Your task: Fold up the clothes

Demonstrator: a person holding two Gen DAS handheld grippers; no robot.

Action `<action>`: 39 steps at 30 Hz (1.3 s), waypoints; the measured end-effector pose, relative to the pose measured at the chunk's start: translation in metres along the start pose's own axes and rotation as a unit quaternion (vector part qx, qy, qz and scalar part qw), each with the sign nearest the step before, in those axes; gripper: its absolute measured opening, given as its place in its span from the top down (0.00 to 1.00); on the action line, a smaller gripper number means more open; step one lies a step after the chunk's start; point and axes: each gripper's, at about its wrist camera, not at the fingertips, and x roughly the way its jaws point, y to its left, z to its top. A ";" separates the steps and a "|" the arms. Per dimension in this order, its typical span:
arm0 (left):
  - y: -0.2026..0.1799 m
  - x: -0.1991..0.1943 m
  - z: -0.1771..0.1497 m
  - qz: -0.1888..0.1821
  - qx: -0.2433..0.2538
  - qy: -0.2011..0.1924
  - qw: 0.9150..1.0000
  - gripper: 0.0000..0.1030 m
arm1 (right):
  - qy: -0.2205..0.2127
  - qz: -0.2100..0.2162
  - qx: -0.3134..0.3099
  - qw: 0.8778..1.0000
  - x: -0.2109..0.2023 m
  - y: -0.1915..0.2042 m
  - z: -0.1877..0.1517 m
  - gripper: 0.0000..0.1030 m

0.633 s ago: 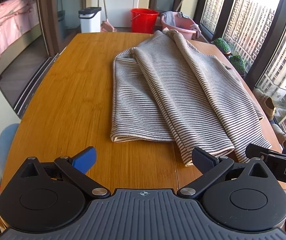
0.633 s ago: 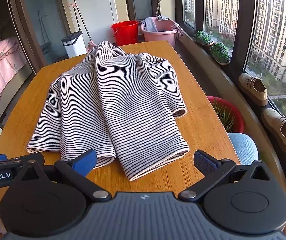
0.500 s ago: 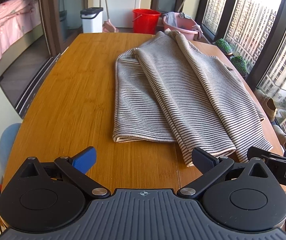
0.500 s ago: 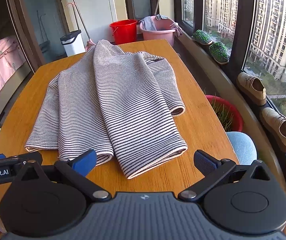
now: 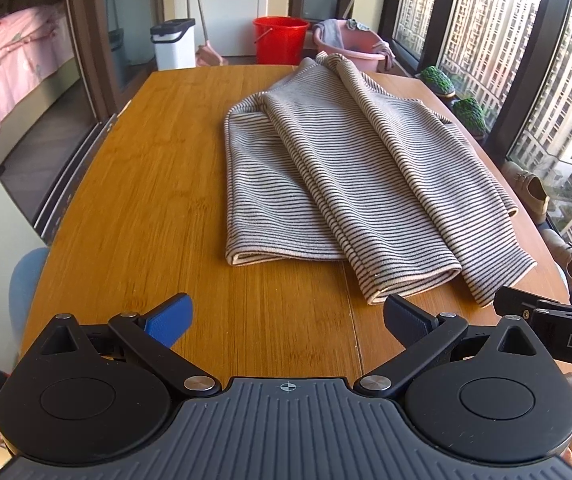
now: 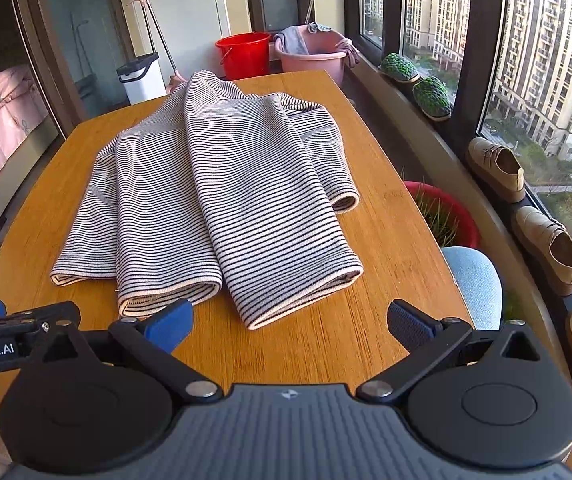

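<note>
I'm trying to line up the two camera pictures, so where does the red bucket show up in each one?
Left wrist view: the red bucket sits top centre, beyond the table's far edge.
Right wrist view: the red bucket sits top, left of centre, behind the striped garment.
Shared landmark: the pink basin stands just right of it.

striped top (image 5: 346, 184): soft ribbed knit | table (image 5: 138, 200): smooth satin wood grain
</note>
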 end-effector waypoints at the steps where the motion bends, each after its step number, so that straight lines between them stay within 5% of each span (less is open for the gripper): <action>1: 0.000 0.000 0.000 -0.001 0.001 0.000 1.000 0.00 | -0.001 0.001 0.001 1.000 -0.002 -0.001 -0.002 0.00; 39: 0.008 -0.022 -0.015 -0.010 -0.003 0.001 1.000 0.00 | 0.006 0.015 -0.012 1.000 -0.010 0.012 -0.013 0.00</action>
